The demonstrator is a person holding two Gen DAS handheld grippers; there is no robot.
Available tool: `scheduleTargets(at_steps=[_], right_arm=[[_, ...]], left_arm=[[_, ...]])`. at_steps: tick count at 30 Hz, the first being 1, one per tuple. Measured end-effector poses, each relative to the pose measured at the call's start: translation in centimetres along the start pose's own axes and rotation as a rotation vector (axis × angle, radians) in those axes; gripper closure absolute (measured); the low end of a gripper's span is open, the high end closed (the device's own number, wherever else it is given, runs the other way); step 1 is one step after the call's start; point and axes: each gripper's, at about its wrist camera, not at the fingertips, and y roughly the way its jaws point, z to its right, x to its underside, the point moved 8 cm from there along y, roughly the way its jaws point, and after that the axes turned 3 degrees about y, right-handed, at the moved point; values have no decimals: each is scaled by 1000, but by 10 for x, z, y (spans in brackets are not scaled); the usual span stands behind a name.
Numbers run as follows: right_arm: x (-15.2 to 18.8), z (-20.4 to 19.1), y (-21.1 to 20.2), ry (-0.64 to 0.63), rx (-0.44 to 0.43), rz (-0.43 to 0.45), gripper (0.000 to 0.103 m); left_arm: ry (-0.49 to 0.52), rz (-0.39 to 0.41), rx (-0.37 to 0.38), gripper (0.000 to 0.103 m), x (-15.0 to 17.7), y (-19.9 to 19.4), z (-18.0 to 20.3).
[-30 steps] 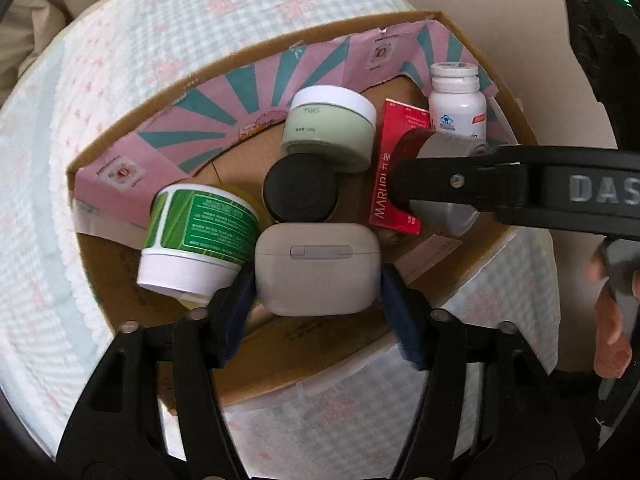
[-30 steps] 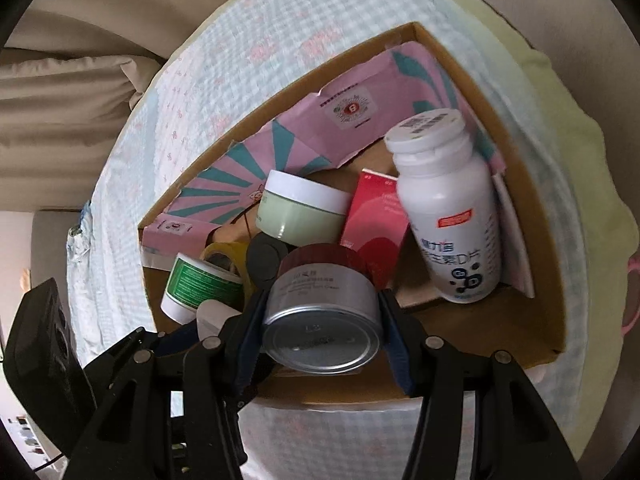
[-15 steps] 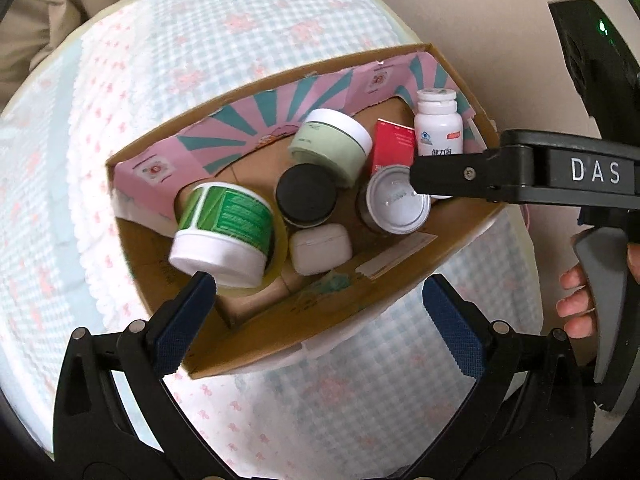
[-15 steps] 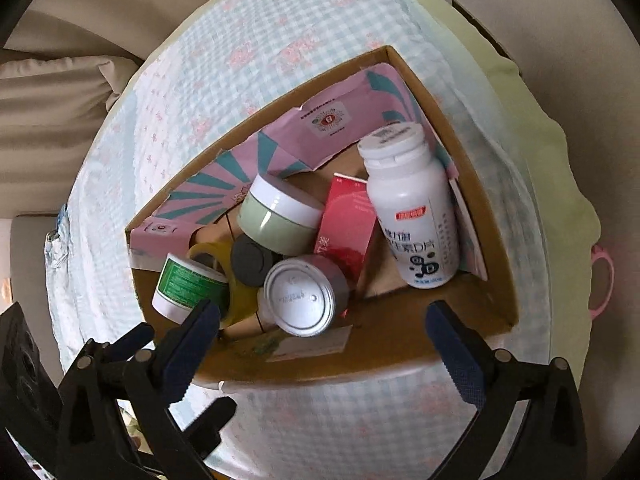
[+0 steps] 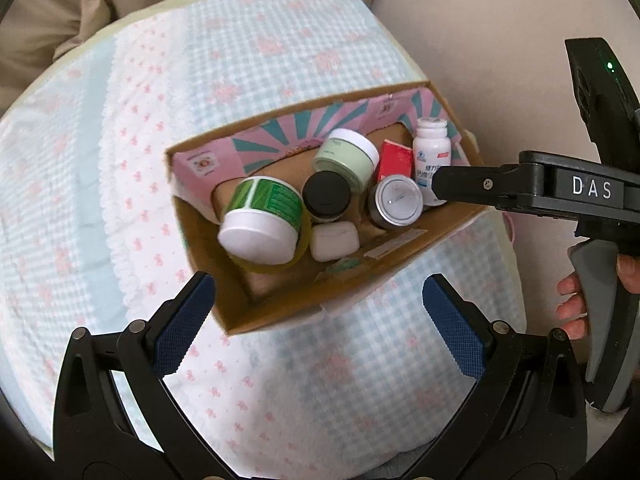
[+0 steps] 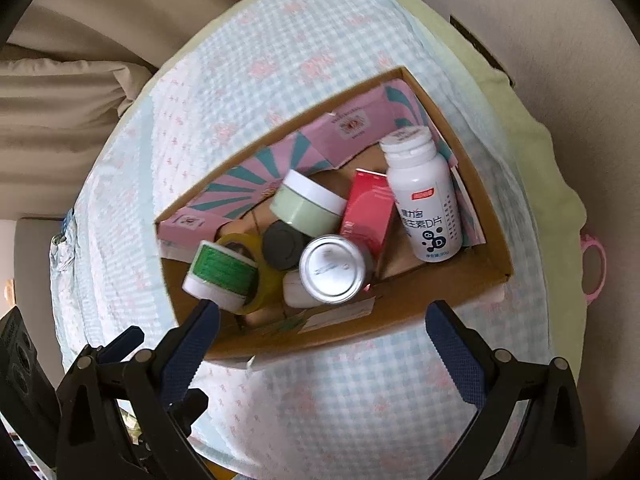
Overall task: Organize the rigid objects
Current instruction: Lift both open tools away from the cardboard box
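Note:
A cardboard box sits on a checked cloth. In it lie a green-labelled white jar, a black-lidded jar, a white earbud case, a silver-lidded tin, a pale green jar, a red carton and a white pill bottle. My left gripper is open and empty above the box's near edge. My right gripper is open and empty, also back from the box.
The box stands on a round cushion covered in blue-and-pink checked cloth. Yellow tape roll lies under the green-labelled jar. Beige fabric lies behind. The right gripper's body reaches over the box's right side.
Both grippers opened and let go: the left released the earbud case, the right the silver-lidded tin. Both then pulled back and up from the box.

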Motion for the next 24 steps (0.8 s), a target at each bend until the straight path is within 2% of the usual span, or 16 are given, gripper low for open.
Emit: scheduleTargets(at_steps=[6, 9, 12, 19, 22, 24], right_arm=[[17, -35, -38, -50, 5, 55, 0], [27, -61, -64, -96, 3, 94, 0], [39, -93, -95, -156, 10, 150, 0], [68, -180, -181, -360, 45, 376, 0], [85, -217, -215, -418, 45, 473, 0], [96, -235, -226, -438, 43, 502, 1]], left_arm=[[-15, 74, -24, 0, 8, -61, -17], [-33, 130, -47, 0, 13, -105, -35], [-56, 228, -97, 0, 18, -165, -60], [-135, 441, -173, 0, 34, -289, -114], [-144, 493, -218, 0, 44, -323, -131], [-150, 517, -244, 0, 54, -340, -141]])
